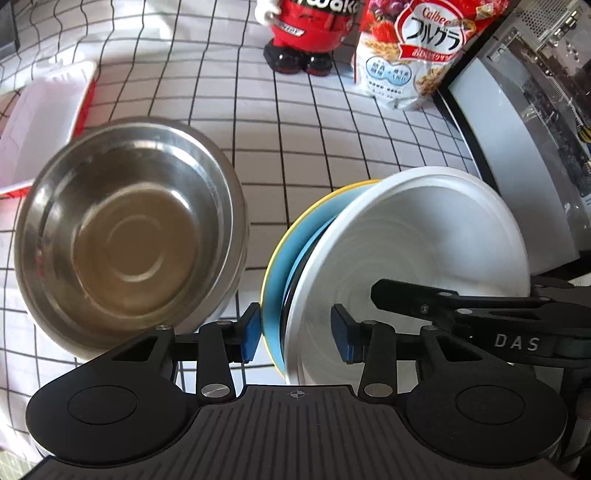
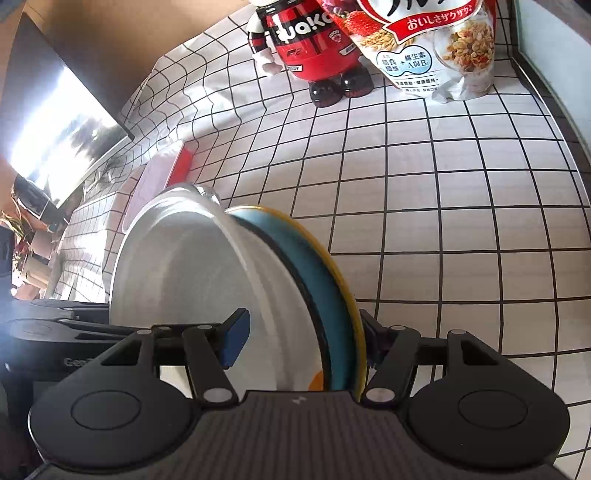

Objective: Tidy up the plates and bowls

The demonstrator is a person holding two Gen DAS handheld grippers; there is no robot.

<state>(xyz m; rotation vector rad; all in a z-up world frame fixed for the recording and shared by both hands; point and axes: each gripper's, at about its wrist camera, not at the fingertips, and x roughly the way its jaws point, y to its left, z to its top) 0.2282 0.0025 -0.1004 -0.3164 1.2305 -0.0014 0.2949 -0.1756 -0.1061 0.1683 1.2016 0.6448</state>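
A stack of plates stands on edge between both grippers: a white metal plate [image 1: 424,236], a blue plate [image 1: 291,258] and a yellow one behind it. My left gripper [image 1: 297,334] straddles the stack's edge, its blue pads [image 1: 251,332] on either side, the left pad touching the blue plate, the right pad a little off the white plate. My right gripper [image 2: 306,339] straddles the same stack [image 2: 207,295] from the opposite side. Stacked steel bowls [image 1: 133,236] sit on the cloth to the left.
A checked tablecloth [image 2: 443,206] covers the table. A red figurine [image 1: 306,33] and a cereal bag [image 1: 413,51] stand at the back. A red-and-white tray [image 1: 44,118] lies far left. A grey appliance [image 1: 517,140] stands at right.
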